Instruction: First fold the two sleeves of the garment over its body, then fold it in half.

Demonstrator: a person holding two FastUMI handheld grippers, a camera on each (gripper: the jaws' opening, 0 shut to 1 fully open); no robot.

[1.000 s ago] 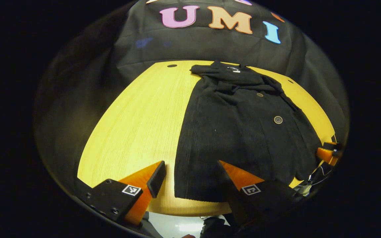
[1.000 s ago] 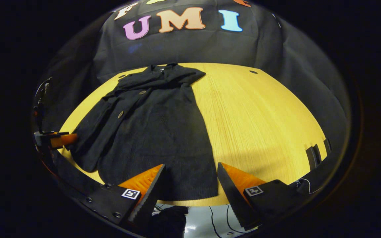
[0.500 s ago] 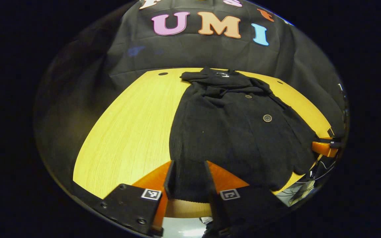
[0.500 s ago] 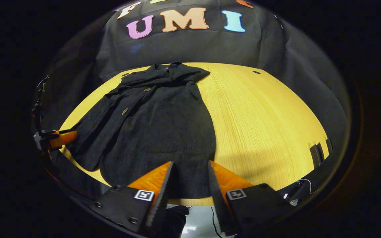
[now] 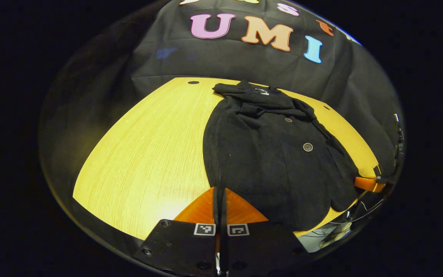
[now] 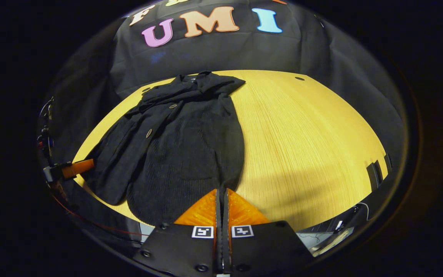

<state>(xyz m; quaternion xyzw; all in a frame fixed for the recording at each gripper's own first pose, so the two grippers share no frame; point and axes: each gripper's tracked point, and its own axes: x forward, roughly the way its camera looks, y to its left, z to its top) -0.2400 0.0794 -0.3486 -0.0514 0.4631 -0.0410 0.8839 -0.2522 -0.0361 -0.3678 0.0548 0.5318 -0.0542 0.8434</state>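
I am holding my left gripper point(image 5: 220, 189) with its two fingers pressed together on the near hem of the garment point(image 5: 267, 154), pinching the dark cloth at its near left corner. The garment is lying spread on the yellow wooden table point(image 5: 148, 154), its collar pointing toward the far edge by the booth wall and its buttons point(image 5: 307, 147) showing down the front. In the left gripper view, its sleeves are lying folded in over the body, bunched below the collar. I am seeing my right gripper off at the right rim of this view, at the garment's other near corner.

In the right gripper view I am holding my right gripper point(image 6: 221, 191) clamped on the hem too, both fingers closed tight on the cloth at the near right corner of the garment point(image 6: 183, 150). The cloth is puckering slightly where I am pinching it. The bare table point(image 6: 302, 142) is stretching off to the right, and my left gripper is showing at the left rim
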